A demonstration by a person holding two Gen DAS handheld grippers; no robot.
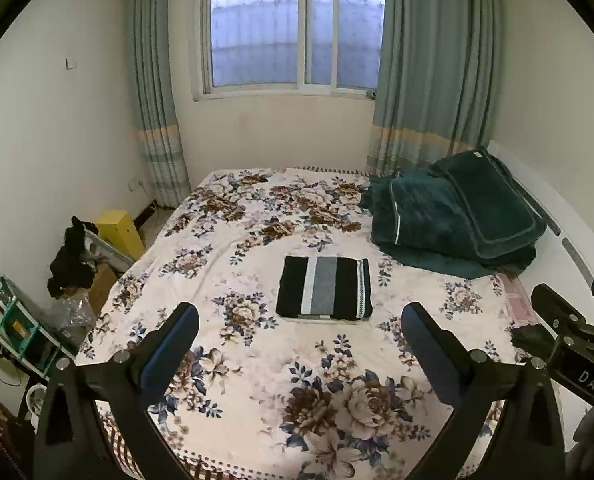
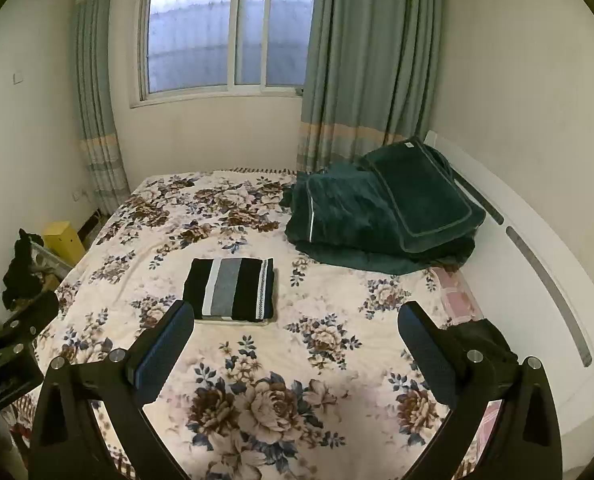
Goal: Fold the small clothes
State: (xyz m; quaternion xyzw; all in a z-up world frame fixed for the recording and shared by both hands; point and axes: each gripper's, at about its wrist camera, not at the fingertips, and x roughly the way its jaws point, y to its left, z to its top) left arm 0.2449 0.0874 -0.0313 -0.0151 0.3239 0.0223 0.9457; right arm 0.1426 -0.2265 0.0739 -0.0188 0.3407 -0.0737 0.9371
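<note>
A striped garment (image 1: 324, 289), already folded into a neat rectangle, is lying mid-bed on the floral bedspread (image 1: 257, 360), near the green quilt (image 1: 457, 216). Both the left hand-held gripper (image 1: 299, 344) and the right hand-held gripper (image 2: 295, 340) are hovering spread wide, holding nothing. The knit is looking soft, light and floppy; pinching its edges should be holding best.

A folded black, white and grey striped knit cloth garment (image 1: 324, 289) lies matt on a smooth floral cotton-like bedsheet (image 1: 257, 360), beside a plush, velvety dark green blanket (image 1: 453, 216).
</note>
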